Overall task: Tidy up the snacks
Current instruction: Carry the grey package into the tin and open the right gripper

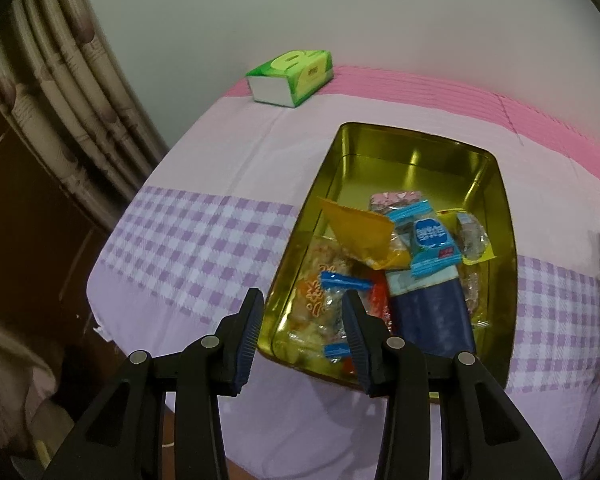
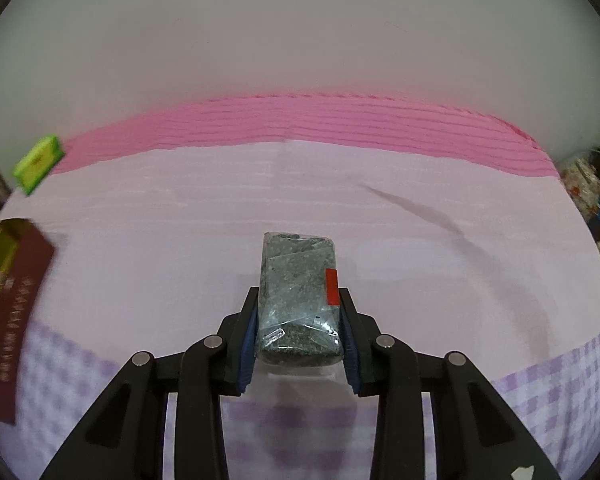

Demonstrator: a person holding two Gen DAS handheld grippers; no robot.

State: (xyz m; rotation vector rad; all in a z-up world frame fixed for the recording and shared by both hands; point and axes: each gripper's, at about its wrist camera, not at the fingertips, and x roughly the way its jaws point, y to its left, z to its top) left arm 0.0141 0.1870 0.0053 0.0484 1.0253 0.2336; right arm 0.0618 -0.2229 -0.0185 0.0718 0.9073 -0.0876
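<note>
Left gripper [image 1: 304, 336] — black plastic, two thick arms, round silver screws on top, blue ribbed pads [image 1: 246, 340] inside fingers. Right gripper [image 2: 298, 338] same look — black, shiny silver screws, blue pads [image 2: 247, 350].

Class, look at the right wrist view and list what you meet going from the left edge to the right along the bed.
Dark red tin lid → green tissue pack → clear-wrapped dark grey snack bar between the right gripper fingers.
</note>
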